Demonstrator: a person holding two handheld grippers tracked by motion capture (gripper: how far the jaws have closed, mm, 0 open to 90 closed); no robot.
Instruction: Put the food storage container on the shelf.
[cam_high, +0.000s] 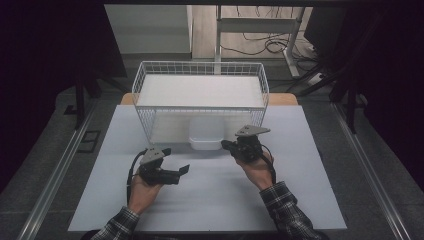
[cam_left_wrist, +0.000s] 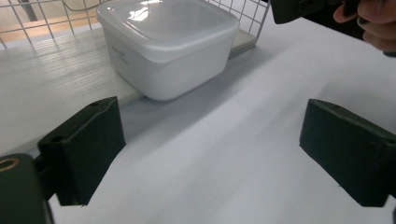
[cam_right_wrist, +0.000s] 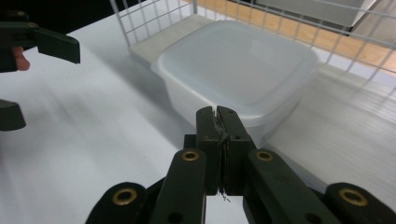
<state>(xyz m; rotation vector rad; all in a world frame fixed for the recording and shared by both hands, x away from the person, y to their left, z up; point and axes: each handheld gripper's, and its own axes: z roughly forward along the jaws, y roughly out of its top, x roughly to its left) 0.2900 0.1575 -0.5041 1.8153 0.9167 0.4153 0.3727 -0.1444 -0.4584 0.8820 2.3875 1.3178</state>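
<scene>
Tub (cam_high: 205, 137) w/ lid sits at the wire basket's (cam_high: 200, 69) open front edge, half out, so it's reachable. Left gripper (cam_high: 183, 171) spread wide, nothing between, aimed to grab. Right gripper (cam_high: 224, 145) clamped on nothing, just beside tub, prob. to nudge/steady.

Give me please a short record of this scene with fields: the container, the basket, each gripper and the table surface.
container: white plastic container with its lid on, sitting half out of the basket's open front
basket: white wire basket lying on its side at the far part of the table, open side toward the person
left gripper: jaws wide open, nothing between them, aimed toward the container
right gripper: jaws shut with nothing between them, tips close to the container's right side; contact cannot be told
table surface: white sheet
</scene>
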